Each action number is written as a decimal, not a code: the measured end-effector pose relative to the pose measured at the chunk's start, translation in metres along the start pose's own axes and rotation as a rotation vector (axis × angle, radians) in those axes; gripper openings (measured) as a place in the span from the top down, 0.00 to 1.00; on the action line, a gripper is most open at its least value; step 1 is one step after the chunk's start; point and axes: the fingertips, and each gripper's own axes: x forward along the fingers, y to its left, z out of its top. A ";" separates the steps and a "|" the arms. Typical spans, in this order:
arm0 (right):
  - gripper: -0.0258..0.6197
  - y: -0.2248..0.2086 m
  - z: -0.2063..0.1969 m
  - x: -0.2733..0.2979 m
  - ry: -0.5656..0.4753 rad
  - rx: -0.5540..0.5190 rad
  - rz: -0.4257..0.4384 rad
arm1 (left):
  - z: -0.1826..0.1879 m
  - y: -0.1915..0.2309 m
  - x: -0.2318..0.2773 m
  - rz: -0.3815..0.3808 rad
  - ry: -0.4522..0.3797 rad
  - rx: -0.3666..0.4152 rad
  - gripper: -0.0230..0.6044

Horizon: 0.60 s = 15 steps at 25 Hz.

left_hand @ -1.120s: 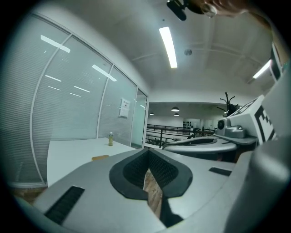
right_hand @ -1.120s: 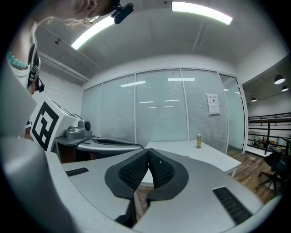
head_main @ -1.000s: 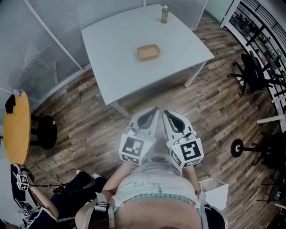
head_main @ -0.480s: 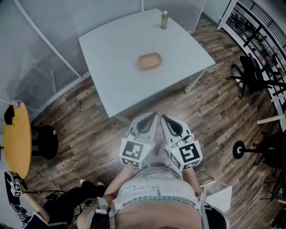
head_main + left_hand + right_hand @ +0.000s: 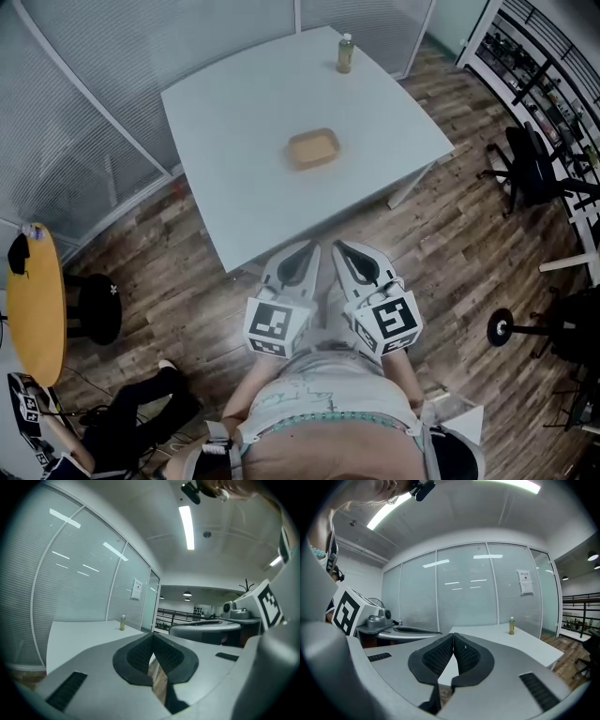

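While the person stands on the wood floor [image 5: 450, 244] just short of a white surface [image 5: 234, 112], the head view shows the left gripper [image 5: 302, 261] and right gripper [image 5: 349, 259] held side by side close to the body, tips pointing at the surface's near corner and touching nothing. A shallow tan tray [image 5: 313, 148] lies near the middle of the surface, well apart from both grippers, and a small bottle [image 5: 345, 52] stands upright by the far edge. Off to the left are a round orange table [image 5: 36, 300] and a black stool [image 5: 98, 305]; an office chair [image 5: 534, 164] sits at right. In the left gripper view, the ribbed black pads [image 5: 138, 656] meet at their tips with nothing between them; beyond them the bottle [image 5: 122, 622] stands on the surface [image 5: 79, 637] before a glass wall [image 5: 84, 583], and the right gripper's marker cube [image 5: 268, 603] shows at the frame's right. The tray cannot be made out here. In the right gripper view, the pads [image 5: 436, 658] are likewise pressed together and hold nothing; the bottle [image 5: 511, 626] stands on the surface [image 5: 501, 639] ahead, and the left gripper's marker cube [image 5: 346, 612] shows at left.
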 end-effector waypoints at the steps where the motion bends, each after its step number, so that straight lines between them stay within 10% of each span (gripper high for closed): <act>1: 0.96 -0.006 0.003 0.007 -0.002 -0.004 0.009 | 0.003 0.005 0.008 0.007 -0.001 0.003 0.96; 15: 0.96 -0.129 0.035 0.079 -0.024 -0.019 0.105 | 0.043 0.034 0.139 0.108 -0.018 0.014 0.96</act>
